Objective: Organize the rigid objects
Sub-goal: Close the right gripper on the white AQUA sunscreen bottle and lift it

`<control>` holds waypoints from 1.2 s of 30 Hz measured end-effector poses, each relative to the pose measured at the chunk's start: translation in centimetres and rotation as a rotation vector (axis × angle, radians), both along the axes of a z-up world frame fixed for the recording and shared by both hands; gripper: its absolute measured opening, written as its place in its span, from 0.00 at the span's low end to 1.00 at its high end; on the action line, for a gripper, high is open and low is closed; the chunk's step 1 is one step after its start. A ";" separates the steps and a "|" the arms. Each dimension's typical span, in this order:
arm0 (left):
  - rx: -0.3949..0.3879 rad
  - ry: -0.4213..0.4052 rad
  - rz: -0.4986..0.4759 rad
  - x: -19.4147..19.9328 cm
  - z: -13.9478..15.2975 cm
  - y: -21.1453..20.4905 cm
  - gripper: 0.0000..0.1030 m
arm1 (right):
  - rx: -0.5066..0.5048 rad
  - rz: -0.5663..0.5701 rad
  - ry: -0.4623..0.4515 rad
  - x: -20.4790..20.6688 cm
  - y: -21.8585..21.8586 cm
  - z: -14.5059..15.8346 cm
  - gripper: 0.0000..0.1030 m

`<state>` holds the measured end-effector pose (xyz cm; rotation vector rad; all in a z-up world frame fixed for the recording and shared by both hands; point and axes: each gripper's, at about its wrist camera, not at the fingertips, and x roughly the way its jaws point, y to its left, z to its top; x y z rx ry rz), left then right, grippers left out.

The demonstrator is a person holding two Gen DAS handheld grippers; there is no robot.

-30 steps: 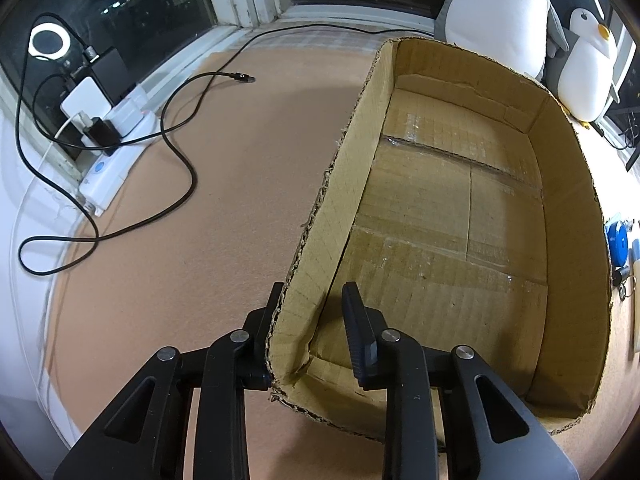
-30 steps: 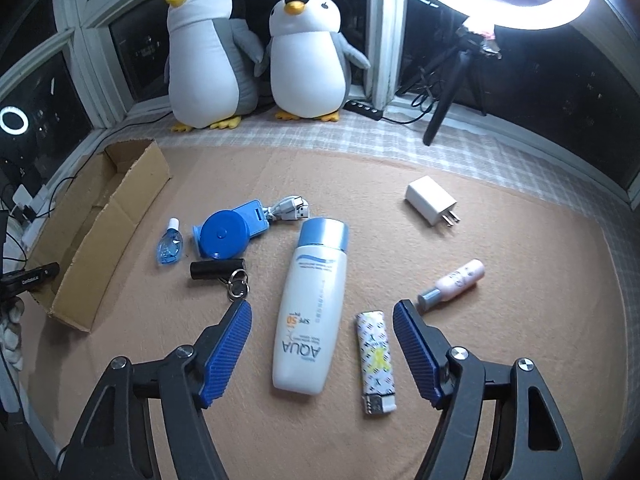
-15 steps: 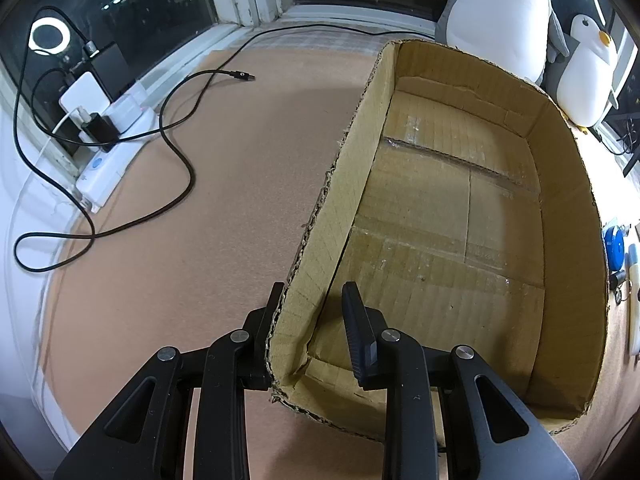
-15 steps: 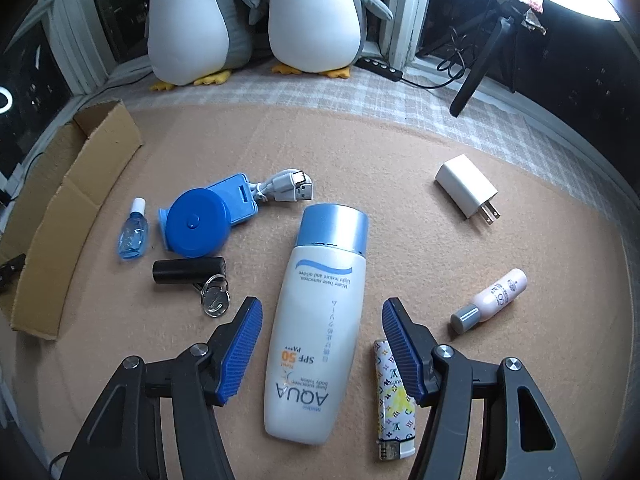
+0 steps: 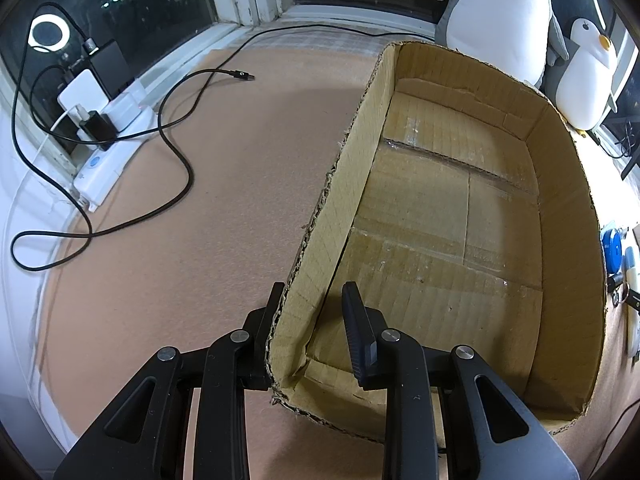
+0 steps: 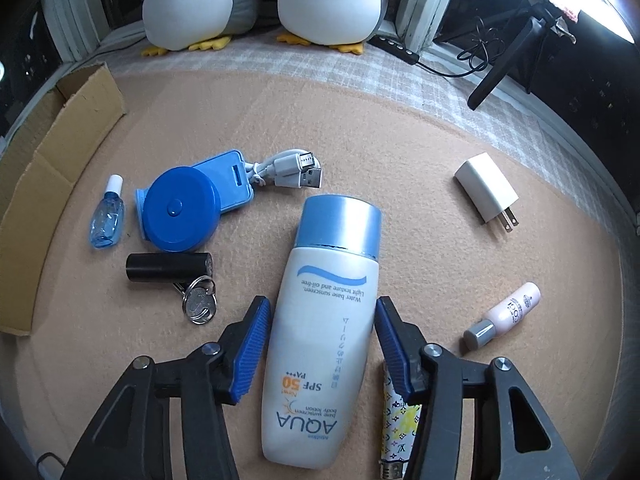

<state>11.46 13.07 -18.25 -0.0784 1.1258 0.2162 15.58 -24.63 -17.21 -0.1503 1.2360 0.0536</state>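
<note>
The right tool [image 6: 320, 344] is pointed steeply down over the tan felt-covered table [image 6: 400, 160], and its blue ribbed pads [image 6: 250, 350] are closing around the white plastic sunscreen bottle with a light-blue cap [image 6: 324, 320]. The bottle lies flat between the pads, cap away from the tool; firm pad contact cannot be confirmed. Just outside the right pad, a patterned white-and-yellow lighter [image 6: 396, 436] is seen lying parallel to the bottle. Ahead and to the right, a small pink tube with a grey cap [image 6: 504, 316] is located, and further out a white plug-in charger cube [image 6: 486, 192]. Ahead and to the left, a black cylinder with a metal key ring [image 6: 170, 268] is found, then a round blue tape-measure case [image 6: 180, 214] lying against a blue flat holder with a short white USB cable [image 6: 288, 170], and a small clear-blue bottle with a white cap [image 6: 106, 218]. Two white-and-grey plush penguins [image 6: 256, 0] are set at the far edge.

The left tool [image 5: 312, 320] is pressed together on the near corner wall of the open brown cardboard box [image 5: 568, 280], one black finger outside the wall and one inside. The box interior holds no objects. To the left of the tool, a black cable [image 5: 176, 152] is looped across the table towards a white power strip [image 5: 108, 168].
</note>
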 end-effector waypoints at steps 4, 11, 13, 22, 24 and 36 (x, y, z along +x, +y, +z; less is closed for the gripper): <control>0.001 0.000 -0.001 0.0 0.0 0.0 0.25 | 0.007 0.006 0.011 0.3 -0.1 -0.2 0.44; 0.000 0.000 0.000 0.0 0.0 0.0 0.25 | 0.035 0.008 0.017 0.6 -0.4 -0.2 0.43; -0.001 0.000 -0.001 0.0 0.0 0.0 0.25 | 0.044 0.001 0.014 0.4 -0.5 -0.2 0.43; -0.001 -0.001 -0.001 0.0 0.0 0.1 0.25 | 0.083 -0.007 -0.020 -0.8 -0.4 1.1 0.43; -0.002 -0.001 -0.001 0.0 0.0 0.1 0.25 | 0.091 -0.002 -0.031 -1.0 -0.3 1.8 0.43; -0.008 -0.003 -0.001 0.0 -0.1 0.0 0.25 | 0.169 0.130 -0.105 -1.6 5.5 7.3 0.43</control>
